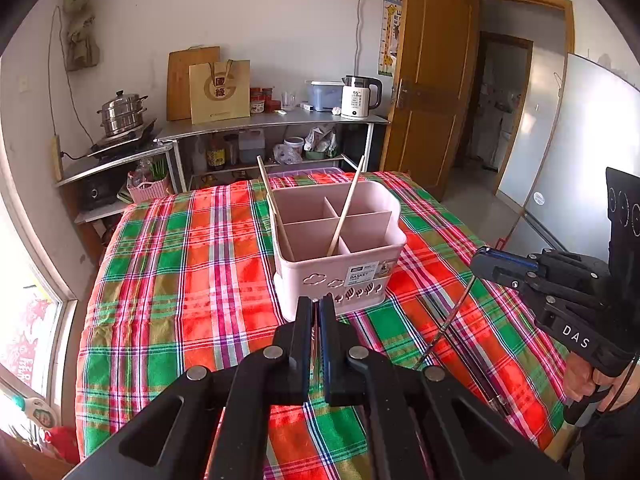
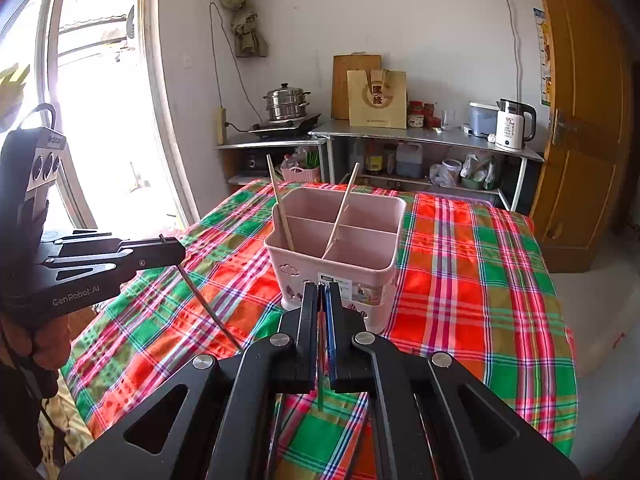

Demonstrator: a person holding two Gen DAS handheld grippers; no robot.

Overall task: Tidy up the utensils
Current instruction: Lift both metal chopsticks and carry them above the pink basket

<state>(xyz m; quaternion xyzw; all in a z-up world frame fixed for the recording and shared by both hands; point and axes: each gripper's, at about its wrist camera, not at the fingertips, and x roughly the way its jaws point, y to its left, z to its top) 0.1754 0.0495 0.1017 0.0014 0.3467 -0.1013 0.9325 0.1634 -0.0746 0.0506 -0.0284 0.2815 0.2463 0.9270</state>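
Right-wrist view catches the bright window and the left gripper (image 2: 176, 250) off to its side, clamped tight on a thin metal rod (image 2: 210, 308) that slants down toward the cloth. Left-wrist view instead shows the open wooden door, and the right gripper (image 1: 478, 260) pinching its own slim metal rod (image 1: 448, 322). Just ahead of both sets of fingers sits the pink plastic basket (image 1: 340, 280), divided into compartments, with two wooden chopsticks (image 1: 346, 210) leaning inside, on a plaid tablecloth (image 1: 180, 280).
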